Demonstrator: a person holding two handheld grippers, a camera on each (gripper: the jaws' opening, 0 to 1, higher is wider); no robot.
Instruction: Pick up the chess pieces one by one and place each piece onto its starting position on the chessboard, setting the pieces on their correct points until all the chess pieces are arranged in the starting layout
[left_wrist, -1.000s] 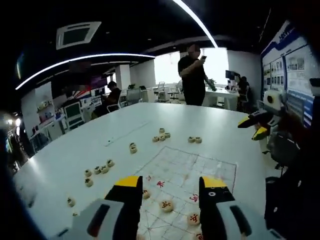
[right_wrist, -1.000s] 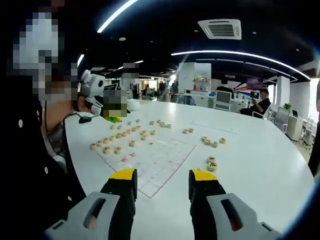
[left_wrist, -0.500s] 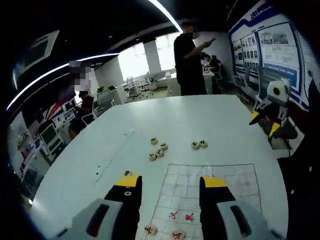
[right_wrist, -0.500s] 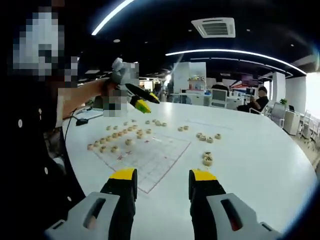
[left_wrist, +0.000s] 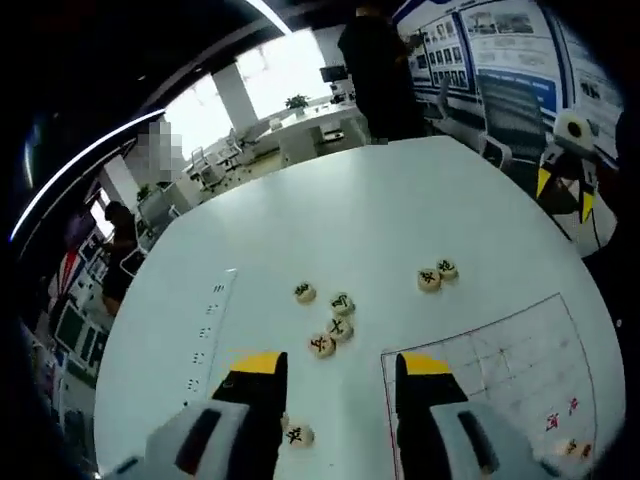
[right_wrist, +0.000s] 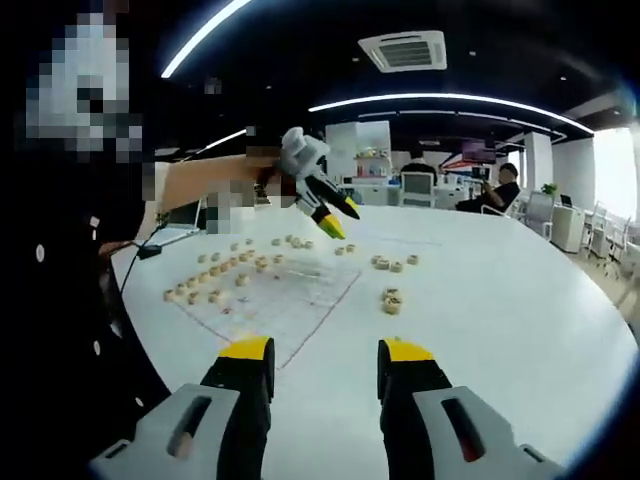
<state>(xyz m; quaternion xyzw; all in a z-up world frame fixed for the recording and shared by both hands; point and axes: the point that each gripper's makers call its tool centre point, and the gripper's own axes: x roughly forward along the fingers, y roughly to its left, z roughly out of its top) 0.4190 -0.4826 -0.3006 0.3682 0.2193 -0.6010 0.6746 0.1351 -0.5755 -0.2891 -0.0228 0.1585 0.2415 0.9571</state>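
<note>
My left gripper (left_wrist: 340, 368) is open and empty, hovering over the white table above a loose cluster of round wooden chess pieces (left_wrist: 335, 322). One more piece (left_wrist: 298, 435) lies between its jaws, lower down, and a pair of pieces (left_wrist: 437, 274) sits to the right. The chessboard (left_wrist: 505, 360) with its grid lines reaches in from the lower right. My right gripper (right_wrist: 326, 352) is open and empty, low over the table's near edge. The chessboard (right_wrist: 295, 300) lies ahead of it, with a row of pieces (right_wrist: 210, 285) along its left side and a stacked pair (right_wrist: 390, 300) to the right. The left gripper (right_wrist: 322, 207) hangs above the board's far side.
A long white ruler-like strip (left_wrist: 210, 320) lies on the table left of the cluster. A person (left_wrist: 375, 70) stands beyond the far table edge. Seated people and desks (right_wrist: 490, 195) fill the office behind. A sleeve (right_wrist: 60, 330) takes up the left side of the right gripper view.
The left gripper swung out over the board's far side and tilted down; its view now looks at the loose cluster. The right gripper has barely moved.
</note>
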